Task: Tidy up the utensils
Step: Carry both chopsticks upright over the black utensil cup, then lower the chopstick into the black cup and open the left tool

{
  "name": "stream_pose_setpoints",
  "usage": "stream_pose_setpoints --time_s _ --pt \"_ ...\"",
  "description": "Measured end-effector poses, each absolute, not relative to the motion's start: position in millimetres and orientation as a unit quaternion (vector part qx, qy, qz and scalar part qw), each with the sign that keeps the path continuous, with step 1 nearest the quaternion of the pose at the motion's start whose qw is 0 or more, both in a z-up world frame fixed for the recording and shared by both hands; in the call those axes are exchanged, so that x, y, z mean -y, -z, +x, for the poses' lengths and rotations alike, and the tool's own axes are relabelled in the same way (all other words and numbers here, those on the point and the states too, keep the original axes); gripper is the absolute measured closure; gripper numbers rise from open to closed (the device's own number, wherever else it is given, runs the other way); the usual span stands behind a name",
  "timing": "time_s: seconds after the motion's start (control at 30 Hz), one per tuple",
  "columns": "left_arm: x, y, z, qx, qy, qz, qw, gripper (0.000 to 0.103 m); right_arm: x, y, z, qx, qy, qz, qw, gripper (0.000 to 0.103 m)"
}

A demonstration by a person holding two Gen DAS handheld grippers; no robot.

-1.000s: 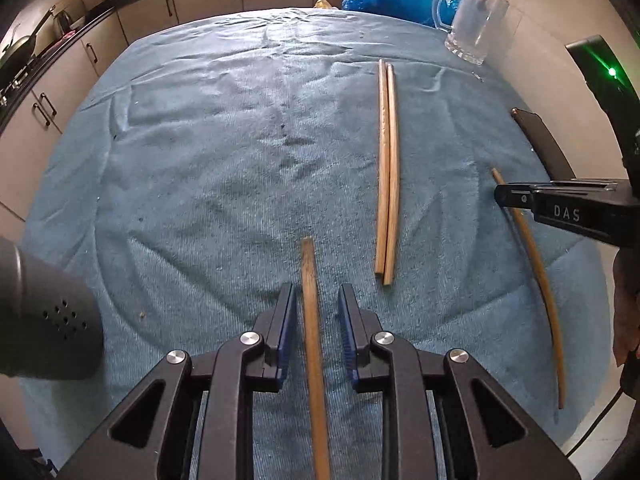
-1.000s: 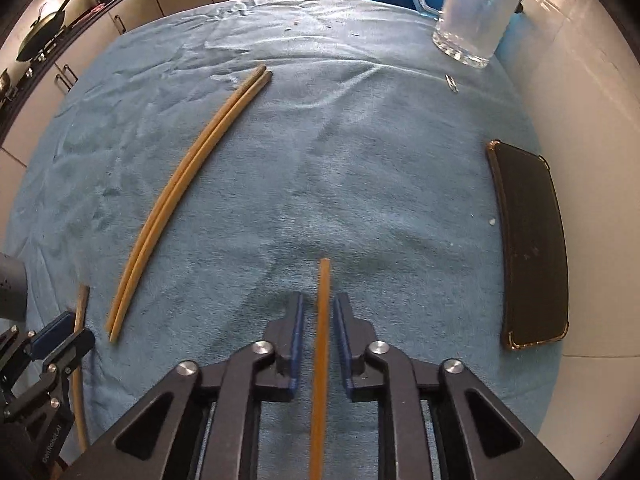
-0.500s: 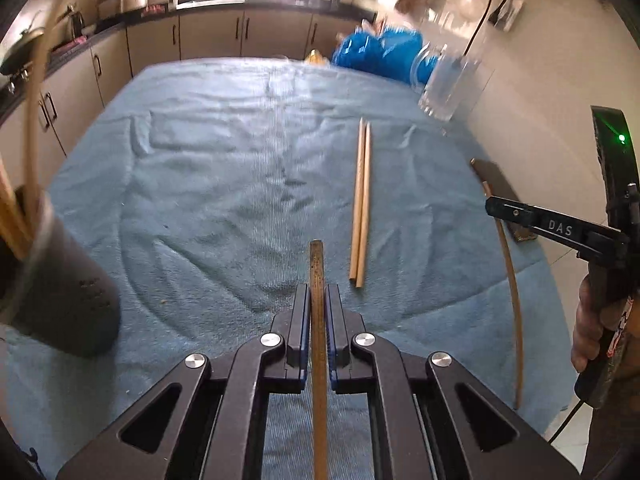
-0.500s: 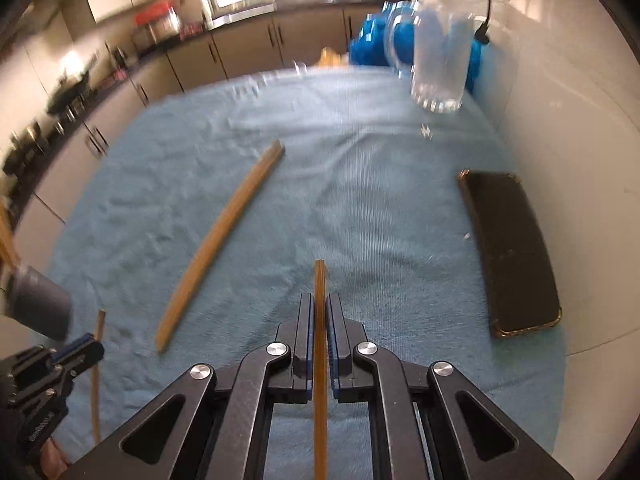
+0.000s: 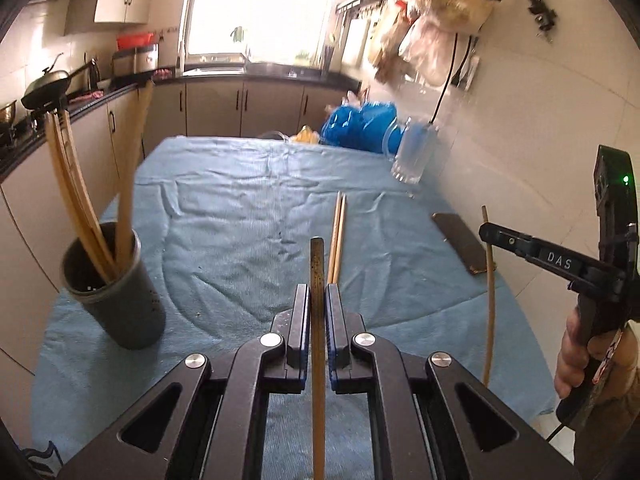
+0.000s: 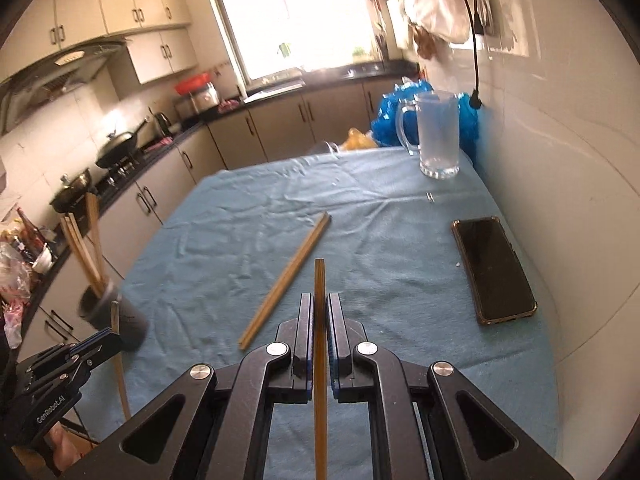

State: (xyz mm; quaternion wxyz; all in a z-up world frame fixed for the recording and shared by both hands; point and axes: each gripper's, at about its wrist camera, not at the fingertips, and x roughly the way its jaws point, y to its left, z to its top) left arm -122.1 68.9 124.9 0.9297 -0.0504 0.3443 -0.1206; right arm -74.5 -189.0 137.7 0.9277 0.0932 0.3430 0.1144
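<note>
My left gripper (image 5: 317, 292) is shut on a dark-tipped wooden chopstick (image 5: 316, 264), lifted off the blue cloth. My right gripper (image 6: 319, 300) is shut on a lighter chopstick (image 6: 319, 280), also raised; in the left wrist view that gripper (image 5: 486, 234) holds its chopstick (image 5: 490, 300) at the right. A pair of chopsticks (image 5: 338, 236) (image 6: 288, 276) lies on the cloth ahead of both grippers. At the left stands a dark grey holder cup (image 5: 116, 304) (image 6: 120, 320) with several chopsticks upright in it. The left gripper (image 6: 108, 340) with its chopstick (image 6: 119, 360) appears low left in the right wrist view.
A blue cloth (image 5: 240, 216) covers the table. A black phone (image 6: 494, 270) (image 5: 462, 242) lies near the right wall. A glass mug (image 6: 436, 136) (image 5: 414, 152) and blue bags (image 5: 360, 128) stand at the far right. Kitchen counters run along the left and back.
Both grippers closed on their chopsticks and rose off the cloth, tilting up so the kitchen and window came into view. The holder cup came fully into sight at the left.
</note>
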Motion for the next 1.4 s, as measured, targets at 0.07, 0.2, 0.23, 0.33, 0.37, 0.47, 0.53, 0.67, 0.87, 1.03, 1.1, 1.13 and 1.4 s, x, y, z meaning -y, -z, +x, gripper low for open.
stream_pose_setpoints --time_s 0.07,0.2,0.23,0.33,0.37,0.47,0.53,0.67,0.87,1.03,1.1,1.13,1.4 --pt "-71.6 -130.8 -131.6 -0.332 0.121 -0.053 0.934 0.096 187.3 -141.7 -79.8 -0.333 -0.118 0.092 0.931 0.097" --pt "-76.5 -140.9 -145.5 -0.312 0.118 -0.057 0.941 0.096 179.7 -151.6 -96.8 -0.312 -0.128 0.087 0.937 0.097" --pt "-77.9 -143.2 -148.7 -0.307 0.118 -0.059 0.943 0.096 177.2 -153.8 -100.9 -0.307 -0.130 0.086 0.939 0.097" --pt "-80.4 -152.1 -160.3 -0.291 0.119 -0.061 0.947 0.096 170.5 -158.2 -110.9 -0.295 -0.137 0.081 0.942 0.097" --pt "-80.8 -155.6 -164.7 -0.285 0.120 -0.060 0.949 0.096 168.1 -159.7 -114.0 -0.290 -0.138 0.079 0.944 0.097" --pt "-82.7 -165.0 -174.3 -0.268 0.124 -0.058 0.954 0.096 161.1 -164.8 -122.3 -0.278 -0.144 0.075 0.947 0.097" --pt "-85.4 -172.4 -179.3 -0.258 0.128 -0.061 0.956 0.096 158.3 -168.9 -125.8 -0.270 -0.149 0.076 0.948 0.097" --pt "-93.1 -184.9 -186.2 -0.243 0.130 -0.074 0.958 0.096 152.4 -179.6 -131.1 -0.253 -0.160 0.079 0.951 0.097" --pt "-121.2 -205.2 -191.8 -0.223 0.123 -0.106 0.961 0.096 137.6 -196.7 -131.0 -0.234 -0.176 0.079 0.953 0.097" --pt "-148.9 -220.1 -193.5 -0.209 0.113 -0.129 0.963 0.096 118.0 -208.8 -120.0 -0.225 -0.193 0.080 0.952 0.097" --pt "-161.2 -228.0 -194.3 -0.200 0.106 -0.135 0.965 0.096 107.8 -215.6 -115.0 -0.222 -0.202 0.078 0.951 0.097" --pt "-168.5 -233.8 -194.8 -0.192 0.100 -0.136 0.967 0.096 103.6 -219.3 -112.6 -0.219 -0.207 0.078 0.950 0.097" --pt "-208.9 -268.2 -193.7 -0.144 0.051 -0.125 0.980 0.096 54.6 -262.7 -96.0 -0.179 -0.253 0.087 0.947 0.097"
